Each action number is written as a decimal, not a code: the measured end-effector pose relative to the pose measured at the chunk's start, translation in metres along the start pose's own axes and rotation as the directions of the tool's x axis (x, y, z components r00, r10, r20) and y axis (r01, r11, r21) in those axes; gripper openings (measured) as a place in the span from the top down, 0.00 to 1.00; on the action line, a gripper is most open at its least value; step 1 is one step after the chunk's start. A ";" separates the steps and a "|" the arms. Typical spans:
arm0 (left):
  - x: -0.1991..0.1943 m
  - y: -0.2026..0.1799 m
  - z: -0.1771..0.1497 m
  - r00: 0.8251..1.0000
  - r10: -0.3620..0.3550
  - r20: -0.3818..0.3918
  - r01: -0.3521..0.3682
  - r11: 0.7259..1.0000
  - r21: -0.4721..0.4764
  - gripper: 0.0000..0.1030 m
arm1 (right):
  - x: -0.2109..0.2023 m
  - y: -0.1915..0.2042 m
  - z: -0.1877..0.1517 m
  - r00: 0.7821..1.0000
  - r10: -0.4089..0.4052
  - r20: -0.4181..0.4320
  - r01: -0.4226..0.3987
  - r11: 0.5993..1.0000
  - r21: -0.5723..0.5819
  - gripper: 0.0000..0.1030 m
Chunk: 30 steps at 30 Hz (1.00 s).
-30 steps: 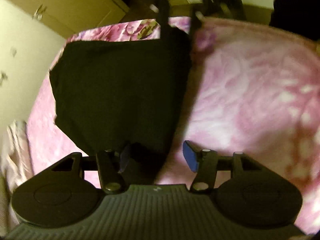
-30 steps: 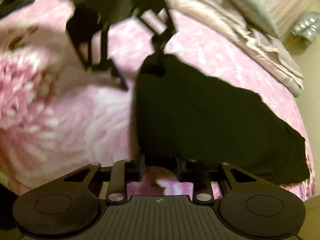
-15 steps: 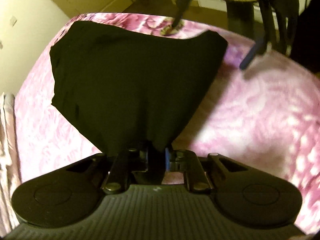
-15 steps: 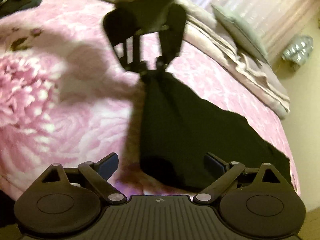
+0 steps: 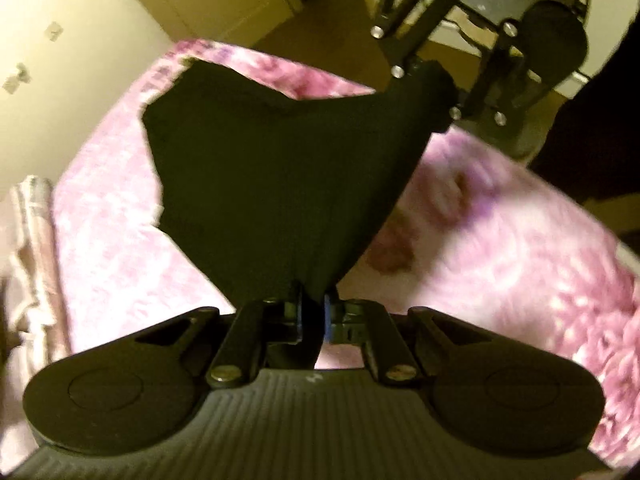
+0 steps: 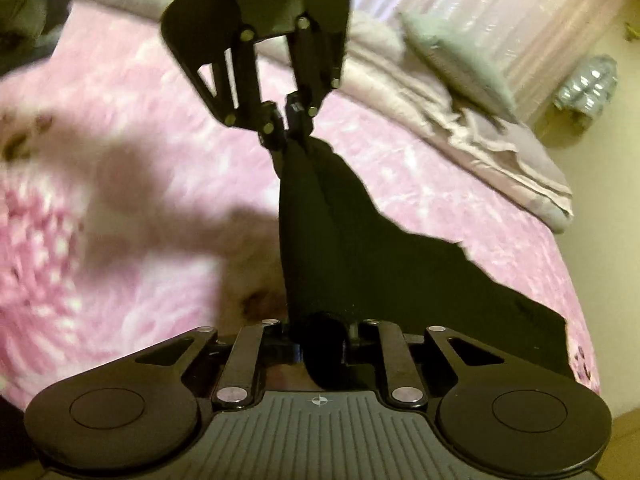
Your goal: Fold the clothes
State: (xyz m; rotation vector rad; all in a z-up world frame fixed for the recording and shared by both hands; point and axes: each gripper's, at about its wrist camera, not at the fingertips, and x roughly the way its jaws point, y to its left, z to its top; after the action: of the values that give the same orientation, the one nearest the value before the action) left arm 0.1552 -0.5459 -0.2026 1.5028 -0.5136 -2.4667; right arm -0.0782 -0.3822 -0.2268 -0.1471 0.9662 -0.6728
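The black cloth (image 5: 280, 184) hangs over the pink bed (image 5: 500, 248), one end lying on it. The left tongs (image 5: 311, 312) and right tongs (image 6: 324, 340) each pinch a corner. The folding looks unfinished.

Right gripper (image 6: 323, 334): at 6 o'clock in the view, jaws closed on a bunched corner of the black garment (image 6: 360, 248).
Left gripper (image 6: 285, 120): at 12 o'clock, pointing back toward the camera, jaws pinched on the far corner of the same garment.
Black garment: stretched between the two grippers; its loose part spreads toward 4 o'clock over the bed.
Bed (image 6: 132, 184): covered by a pink floral blanket, blurred at 9 o'clock.
Pillow (image 6: 452, 60): grey-green, at 1 o'clock.
Pale bedding (image 6: 500, 148): rumpled, at 2 o'clock, beside the pillow.
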 end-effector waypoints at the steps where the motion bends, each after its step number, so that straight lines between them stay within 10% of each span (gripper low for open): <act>1: -0.007 0.011 0.010 1.000 0.015 0.002 -0.015 1.000 0.000 0.93 | -0.006 -0.014 0.006 1.000 0.000 0.005 0.000 1.000 0.031 0.85; 13: 0.023 0.186 0.153 0.999 0.033 -0.042 -0.032 0.999 0.034 0.92 | -0.018 -0.240 0.009 0.990 0.087 0.108 -0.124 0.905 0.408 0.86; 22: 0.163 0.326 0.252 0.986 -0.124 -0.114 0.129 0.991 0.036 0.92 | 0.053 -0.445 -0.094 0.964 0.191 0.183 -0.264 0.668 0.696 0.86; 30: 0.327 0.394 0.285 0.942 -0.300 -0.153 0.304 0.953 0.000 0.92 | 0.135 -0.539 -0.202 0.951 0.269 0.154 -0.263 0.441 0.858 0.86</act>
State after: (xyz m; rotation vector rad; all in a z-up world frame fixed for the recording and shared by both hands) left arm -0.2500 -0.9693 -0.1937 1.8869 -0.3039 -2.5405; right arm -0.4365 -0.8520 -0.2215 0.9314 0.5160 -0.7960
